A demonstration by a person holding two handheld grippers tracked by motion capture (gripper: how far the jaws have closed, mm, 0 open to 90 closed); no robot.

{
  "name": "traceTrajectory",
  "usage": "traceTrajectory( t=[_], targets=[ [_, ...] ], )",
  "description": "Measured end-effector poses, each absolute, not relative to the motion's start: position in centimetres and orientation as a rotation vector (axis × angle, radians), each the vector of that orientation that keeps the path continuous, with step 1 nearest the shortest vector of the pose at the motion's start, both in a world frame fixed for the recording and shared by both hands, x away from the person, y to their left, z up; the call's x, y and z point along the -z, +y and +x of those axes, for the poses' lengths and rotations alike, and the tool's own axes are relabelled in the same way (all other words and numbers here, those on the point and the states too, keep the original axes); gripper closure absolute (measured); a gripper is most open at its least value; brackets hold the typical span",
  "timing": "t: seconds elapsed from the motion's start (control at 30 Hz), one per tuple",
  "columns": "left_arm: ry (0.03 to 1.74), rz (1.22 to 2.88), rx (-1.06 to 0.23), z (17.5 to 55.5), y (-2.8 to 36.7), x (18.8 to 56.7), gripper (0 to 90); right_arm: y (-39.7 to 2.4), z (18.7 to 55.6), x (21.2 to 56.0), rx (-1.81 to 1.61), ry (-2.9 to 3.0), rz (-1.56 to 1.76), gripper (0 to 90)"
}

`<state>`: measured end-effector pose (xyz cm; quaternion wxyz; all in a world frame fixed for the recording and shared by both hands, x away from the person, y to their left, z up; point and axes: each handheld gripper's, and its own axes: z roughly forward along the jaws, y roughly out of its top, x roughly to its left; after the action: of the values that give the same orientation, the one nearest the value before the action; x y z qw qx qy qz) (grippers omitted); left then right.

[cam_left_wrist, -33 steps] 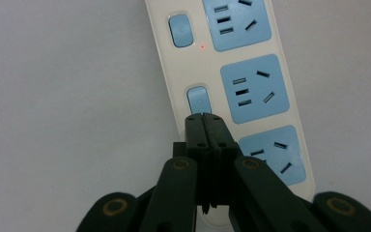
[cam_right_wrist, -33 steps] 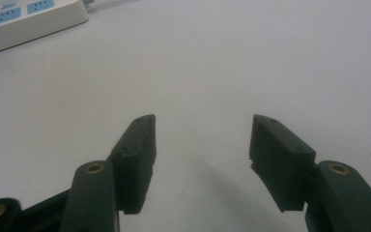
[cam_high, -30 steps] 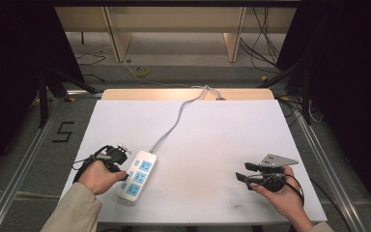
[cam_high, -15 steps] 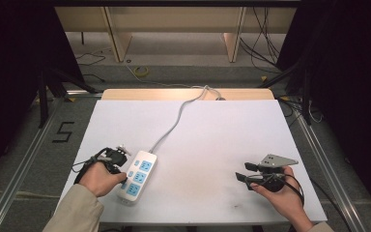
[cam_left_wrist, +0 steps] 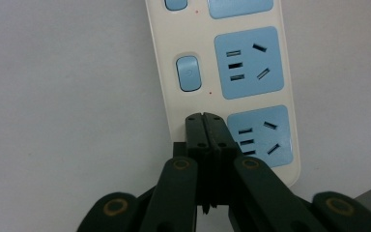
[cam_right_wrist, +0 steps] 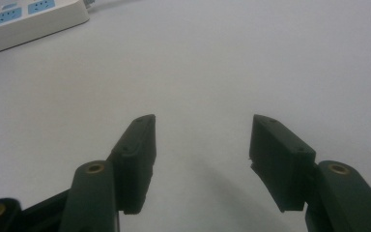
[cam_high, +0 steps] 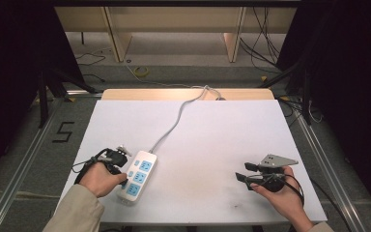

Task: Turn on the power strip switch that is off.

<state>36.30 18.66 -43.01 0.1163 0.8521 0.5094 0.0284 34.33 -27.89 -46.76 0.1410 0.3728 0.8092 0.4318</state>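
Note:
A cream power strip with blue sockets lies on the white table near its front left, its grey cord running to the far edge. My left gripper is shut, jaws pressed together with nothing between them. In the left gripper view its tips rest on the power strip beside the nearest blue socket, just below a blue switch. My right gripper is held open at the front right, well away from the strip. Bare table lies between its jaws, and the power strip shows far off.
Metal rails frame the table on both sides. A black "5" is marked on the floor to the left. Loose cables and wooden furniture legs lie beyond the far edge.

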Motion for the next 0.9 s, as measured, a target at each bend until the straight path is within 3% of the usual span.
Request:
traceTrajectory(
  t=[0.9],
  targets=[
    [1.552, 2.471, -0.073, 36.42, 18.65, 43.22, 89.9, -27.85, 34.27, 46.71, -1.252, 2.332, 1.077, 43.5]
  ],
)
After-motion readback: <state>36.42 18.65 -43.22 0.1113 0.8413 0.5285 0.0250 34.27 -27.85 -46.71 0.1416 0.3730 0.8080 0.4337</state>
